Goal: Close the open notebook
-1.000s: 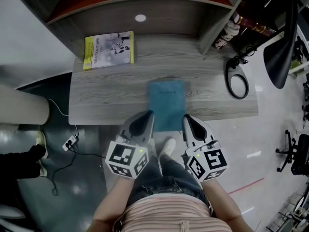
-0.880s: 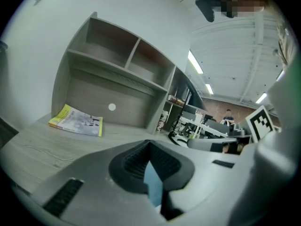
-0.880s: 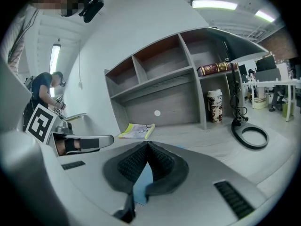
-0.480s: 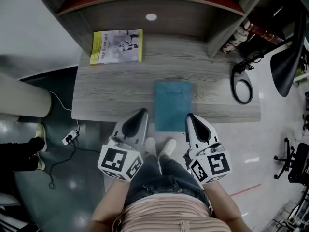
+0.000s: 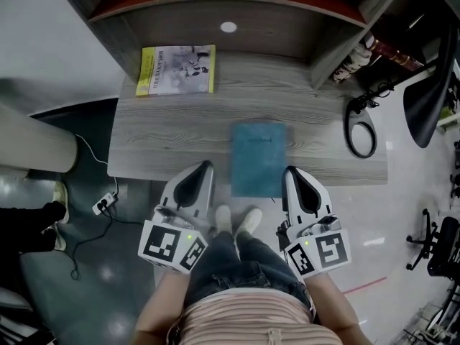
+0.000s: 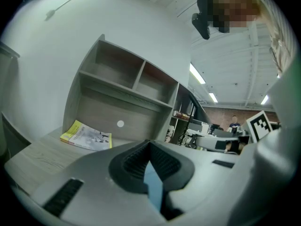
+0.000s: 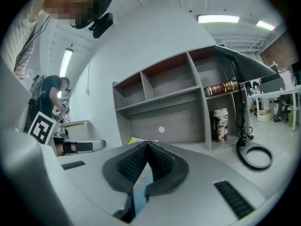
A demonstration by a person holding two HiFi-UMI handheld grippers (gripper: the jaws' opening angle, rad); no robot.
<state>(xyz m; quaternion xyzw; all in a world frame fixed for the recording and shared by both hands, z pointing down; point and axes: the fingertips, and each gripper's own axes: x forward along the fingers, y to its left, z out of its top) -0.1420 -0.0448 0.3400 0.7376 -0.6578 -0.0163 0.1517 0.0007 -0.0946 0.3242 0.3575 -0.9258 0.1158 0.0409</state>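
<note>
A teal notebook (image 5: 258, 158) lies shut and flat on the grey wooden desk (image 5: 172, 139), its near end at the desk's front edge. My left gripper (image 5: 203, 167) hovers at that edge just left of the notebook, jaws shut and empty. On the other side of the notebook my right gripper (image 5: 291, 172) is also shut, with nothing between its pads. Neither touches the notebook. In the left gripper view a sliver of teal notebook (image 6: 153, 185) shows behind the closed left gripper (image 6: 149, 147). The right gripper (image 7: 148, 147) in its own view points nearly level at the shelves.
A yellow-edged magazine (image 5: 177, 70) lies at the desk's back left. A black cable loop (image 5: 359, 130) rests at the right end, beside a patterned can (image 7: 220, 124) and books on a side shelf. A hutch of shelves (image 5: 223, 6) rises behind the desk. A black office chair (image 5: 427, 85) stands right.
Both grippers have drawn back from the notebook toward the person and risen, still shut. The left one shifted further left of the notebook. The notebook has stayed in place.
</note>
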